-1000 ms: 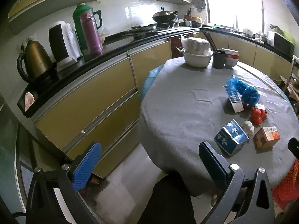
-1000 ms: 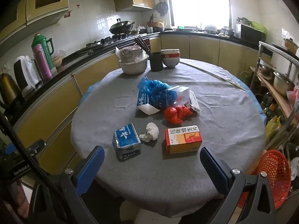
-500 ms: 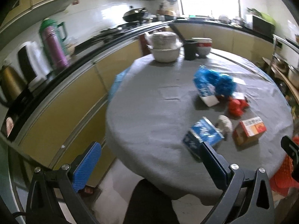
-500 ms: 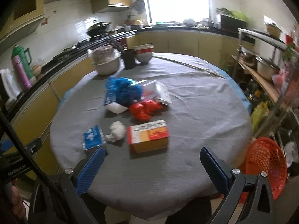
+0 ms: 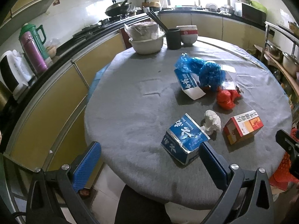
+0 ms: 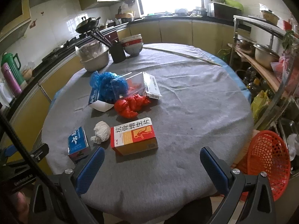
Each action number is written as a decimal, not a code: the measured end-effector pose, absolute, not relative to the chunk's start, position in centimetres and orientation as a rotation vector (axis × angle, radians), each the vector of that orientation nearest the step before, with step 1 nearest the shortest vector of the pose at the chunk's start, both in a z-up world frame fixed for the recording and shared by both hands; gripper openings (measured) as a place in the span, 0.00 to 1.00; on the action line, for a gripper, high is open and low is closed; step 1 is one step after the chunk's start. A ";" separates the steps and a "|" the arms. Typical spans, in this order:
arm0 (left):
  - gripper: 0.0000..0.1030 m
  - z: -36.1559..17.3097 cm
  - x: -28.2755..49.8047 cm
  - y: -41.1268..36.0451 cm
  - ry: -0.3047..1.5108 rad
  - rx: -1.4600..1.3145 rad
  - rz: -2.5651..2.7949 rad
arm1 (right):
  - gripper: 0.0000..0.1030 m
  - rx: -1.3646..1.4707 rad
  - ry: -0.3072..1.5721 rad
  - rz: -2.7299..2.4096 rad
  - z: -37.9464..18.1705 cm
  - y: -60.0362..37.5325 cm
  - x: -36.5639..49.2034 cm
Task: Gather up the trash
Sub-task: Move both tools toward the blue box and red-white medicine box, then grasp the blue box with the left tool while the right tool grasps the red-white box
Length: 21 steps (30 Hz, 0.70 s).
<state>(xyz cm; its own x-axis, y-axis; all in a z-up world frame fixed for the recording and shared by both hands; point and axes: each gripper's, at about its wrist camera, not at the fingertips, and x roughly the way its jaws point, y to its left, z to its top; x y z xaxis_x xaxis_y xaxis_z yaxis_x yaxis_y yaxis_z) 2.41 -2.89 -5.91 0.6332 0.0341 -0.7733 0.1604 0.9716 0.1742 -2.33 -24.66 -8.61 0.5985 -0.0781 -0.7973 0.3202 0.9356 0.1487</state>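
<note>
Two grippers: both at the near edge of the round bench (image 6: 186, 112), which has a grey cloth on it; both are spread wide and hold nothing
Left gripper (image 5: 149, 160): its fingers (image 5: 86, 166) are far apart; the right one is just in front of the blue carton; the left one is over the floor beside the bench
Right gripper (image 6: 152, 165): fingers (image 6: 214, 166) wide apart, above the near rim of the bench; the red-and-white box lies just beyond the left one
Blue carton (image 5: 184, 140): nearest piece of trash; torn open on top, it lies on its side close to the bench edge
White tissue ball (image 6: 101, 130): crumpled; between the blue carton and the box, just beside both
Red-and-white box (image 6: 133, 135): flat on the cloth with black characters on its top face
Red bag (image 6: 130, 104): crumpled, behind the box, near the middle of the bench
Second blue carton (image 5: 188, 84): behind the tissue, open white end to the front; it touches the blue plastic bag
Blue plastic bag (image 6: 108, 84): bunched; a clear packet (image 6: 129, 84) and a white flat box (image 6: 152, 86) lean beside it
Red basket (image 6: 267, 164): off the bench at the right, lower than the top
Far side: a metal bowl (image 6: 95, 60), a black cup (image 6: 117, 53) with chopsticks and stacked bowls (image 6: 133, 45) stand together; kitchen cabinets behind
</note>
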 end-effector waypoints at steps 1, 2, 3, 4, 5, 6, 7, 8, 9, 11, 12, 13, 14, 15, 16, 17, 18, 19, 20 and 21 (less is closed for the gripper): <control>1.00 -6.2 2.7 -3.0 0.893 0.236 -0.076 | 1.00 0.292 0.913 -0.229 -9.0 -24.6 -1.8; 1.00 -6.6 3.2 -3.0 0.906 0.235 -0.083 | 1.00 0.294 0.924 -0.224 -9.4 -24.5 -1.4; 1.00 -7.0 3.5 -3.1 0.916 0.235 -0.086 | 1.00 0.297 0.934 -0.220 -9.8 -24.4 -1.0; 1.00 -7.4 3.9 -3.1 0.930 0.232 -0.091 | 1.00 0.304 0.946 -0.214 -10.2 -24.4 -0.5; 1.00 -7.8 4.3 -3.0 0.949 0.224 -0.096 | 1.00 0.314 0.956 -0.203 -10.6 -24.3 -0.1; 1.00 -8.3 4.8 -2.7 0.970 0.210 -0.103 | 1.00 0.323 0.960 -0.192 -10.8 -24.3 0.2; 1.00 -8.8 5.4 -2.3 0.993 0.190 -0.114 | 1.00 0.333 0.962 -0.177 -11.1 -24.2 0.5; 1.00 -9.1 5.8 -2.0 1.007 0.177 -0.123 | 1.00 0.342 0.963 -0.159 -11.3 -24.1 0.8; 1.00 -9.4 6.4 -1.6 1.024 0.160 -0.139 | 1.00 0.342 0.966 -0.144 -11.5 -23.8 1.1; 1.00 -9.9 7.5 -1.0 1.049 0.127 -0.178 | 1.00 0.326 0.969 -0.129 -11.8 -23.4 1.8; 1.00 -10.1 7.9 -0.9 1.056 0.114 -0.200 | 1.00 0.308 0.968 -0.133 -12.0 -23.2 2.2; 1.00 -10.3 8.3 -0.9 1.063 0.104 -0.224 | 1.00 0.290 0.974 -0.136 -12.4 -23.0 2.7; 1.00 -10.4 8.8 -0.9 1.074 0.092 -0.262 | 1.00 0.278 0.986 -0.135 -12.8 -22.9 3.1; 1.00 -10.6 9.0 -1.1 1.080 0.085 -0.286 | 1.00 0.270 0.997 -0.134 -13.2 -22.8 3.4; 1.00 -10.9 9.4 -1.3 1.090 0.077 -0.312 | 1.00 0.262 1.005 -0.136 -13.6 -22.8 3.7; 1.00 -11.3 9.9 -1.5 1.109 0.070 -0.334 | 1.00 0.251 1.016 -0.142 -14.1 -22.8 4.0; 1.00 -11.6 10.2 -1.6 1.122 0.068 -0.339 | 1.00 0.243 1.026 -0.146 -14.5 -22.9 4.2; 1.00 -11.8 10.5 -1.8 1.133 0.065 -0.341 | 1.00 0.237 1.030 -0.148 -14.9 -22.9 4.4; 1.00 -12.1 11.0 -1.9 1.147 0.055 -0.339 | 1.00 0.232 1.028 -0.150 -15.1 -23.0 4.5; 1.00 -12.2 11.4 -2.0 1.155 0.046 -0.339 | 1.00 0.226 1.025 -0.155 -15.2 -23.1 4.5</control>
<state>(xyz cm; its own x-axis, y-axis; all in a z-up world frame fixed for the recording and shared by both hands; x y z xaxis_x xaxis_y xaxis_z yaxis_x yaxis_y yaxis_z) 11.38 -1.99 -12.24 0.3589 -0.2393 -0.9022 0.2865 0.9482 -0.1376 4.52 -23.07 -15.22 0.5111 -0.0225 -0.8592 0.2333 0.9658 0.1135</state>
